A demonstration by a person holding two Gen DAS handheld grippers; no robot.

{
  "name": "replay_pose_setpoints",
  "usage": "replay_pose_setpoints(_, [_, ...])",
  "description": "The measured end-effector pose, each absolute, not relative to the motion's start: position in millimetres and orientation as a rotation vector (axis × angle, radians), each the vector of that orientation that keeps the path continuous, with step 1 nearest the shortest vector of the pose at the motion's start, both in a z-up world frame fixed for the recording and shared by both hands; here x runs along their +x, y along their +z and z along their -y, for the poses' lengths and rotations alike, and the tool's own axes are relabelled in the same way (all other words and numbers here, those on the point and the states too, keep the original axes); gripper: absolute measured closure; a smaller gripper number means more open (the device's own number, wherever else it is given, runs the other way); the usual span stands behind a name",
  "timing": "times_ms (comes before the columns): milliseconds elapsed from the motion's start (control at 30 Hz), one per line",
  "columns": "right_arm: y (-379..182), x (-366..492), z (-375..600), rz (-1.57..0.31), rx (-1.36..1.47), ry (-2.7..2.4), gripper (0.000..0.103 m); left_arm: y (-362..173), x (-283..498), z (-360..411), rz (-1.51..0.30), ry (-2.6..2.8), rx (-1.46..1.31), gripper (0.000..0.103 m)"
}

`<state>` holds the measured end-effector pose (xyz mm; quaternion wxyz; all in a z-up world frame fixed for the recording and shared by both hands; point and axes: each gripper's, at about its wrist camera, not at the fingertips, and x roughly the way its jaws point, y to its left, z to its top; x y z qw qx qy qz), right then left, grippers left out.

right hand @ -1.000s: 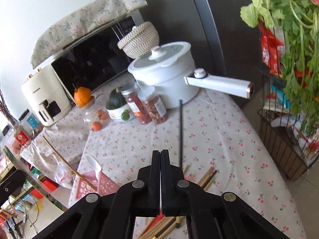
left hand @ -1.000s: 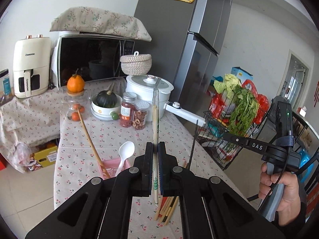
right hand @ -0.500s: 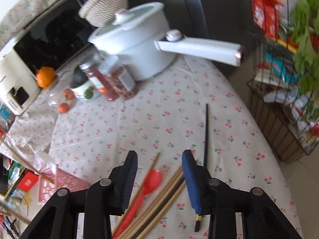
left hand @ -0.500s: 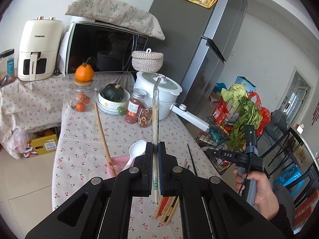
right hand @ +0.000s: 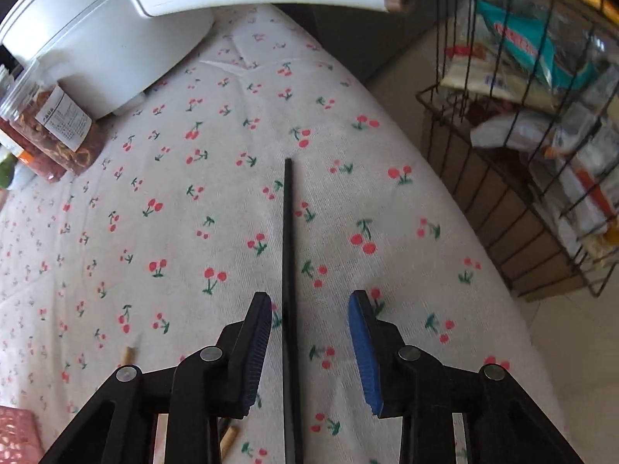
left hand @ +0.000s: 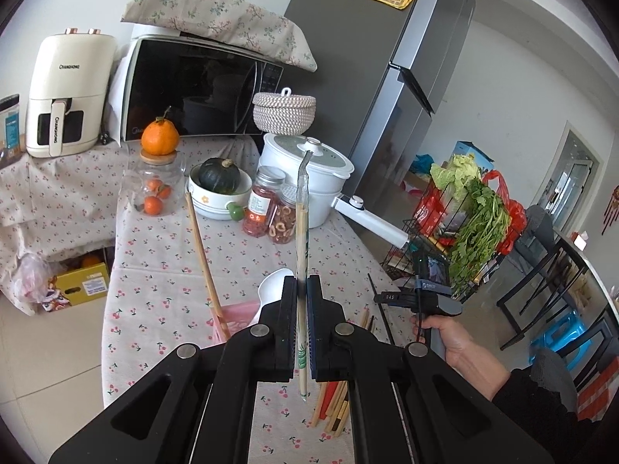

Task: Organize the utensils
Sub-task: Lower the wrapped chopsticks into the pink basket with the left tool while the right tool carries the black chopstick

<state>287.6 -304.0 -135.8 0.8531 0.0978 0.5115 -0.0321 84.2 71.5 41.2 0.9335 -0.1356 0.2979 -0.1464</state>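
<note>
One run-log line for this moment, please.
left gripper: shut on pale chopstick | right gripper: jaws open, closing, astride black chopstick on tablecloth

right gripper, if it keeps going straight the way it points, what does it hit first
Most likely the black chopstick lying on the cherry-print tablecloth; it runs between the right gripper's open jaws, untouched. Depth is unclear.

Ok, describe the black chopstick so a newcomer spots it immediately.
Start at the white pot on the cherry-print tablecloth. Nearer, the black chopstick lies flat between the right gripper's open jaws. It is the only black one, lying alone.
</note>
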Motion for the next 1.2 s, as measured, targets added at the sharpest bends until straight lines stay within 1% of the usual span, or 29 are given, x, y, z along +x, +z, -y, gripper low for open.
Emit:
replay_pose_setpoints(67, [-138.4,290.1,288.9,-1.063,0.073,-0.096,0.078,39.9,86.7,-75.5,-0.605,-0.287,-0.289,0.099])
replay_pose_setpoints(100, [-138.8,288.7,281.3,-1.045,0.01,-0.095,0.096,40.2,87.4,-77.7,-0.598,-0.281,-0.294,0.099])
replay_pose_setpoints(133, [-138.8,287.6,275.5,-1.043,-0.023,-0.086,0.102,41.0,87.4,-80.2,-0.585,-0.27,-0.298,0.099])
replay_pose_setpoints(300, [-128.4,276.7,270.2,-1.046,-0.003,-0.085,0.102,48.7,82.3,-85.3,-0.484,-0.216,-0.273,0.099])
replay_pose_setpoints(467, [-80.3,245.9,269.9,-0.919,0.089,-0.012,0.102,50.6,78.6,-84.7,-0.405,-0.182,-0.238,0.099])
replay_pose_setpoints(567, [-51.8,221.6,269.1,-0.834,0.127,0.043,0.102,46.1,83.2,-84.1,-0.389,-0.16,-0.219,0.099])
replay_pose_setpoints(733, [-14.3,188.4,265.0,-0.719,0.187,0.102,0.102,24.3,106.1,-81.5,-0.431,-0.139,-0.205,0.099])
replay_pose_setpoints(1033, [31.1,154.8,249.9,-0.581,0.213,0.197,0.102,-14.9,154.1,-70.9,-0.595,-0.22,-0.238,0.098])
replay_pose_setpoints(1100, [36.8,152.0,245.9,-0.569,0.228,0.228,0.102,-18.2,158.4,-67.3,-0.615,-0.218,-0.241,0.097])
replay_pose_setpoints(1167, [42.0,149.8,239.0,-0.56,0.237,0.255,0.101,-18.3,159.3,-65.1,-0.636,-0.21,-0.239,0.092])
replay_pose_setpoints(1200, [44.7,148.0,235.2,-0.555,0.24,0.269,0.101,-17.2,158.4,-64.6,-0.645,-0.211,-0.238,0.081])
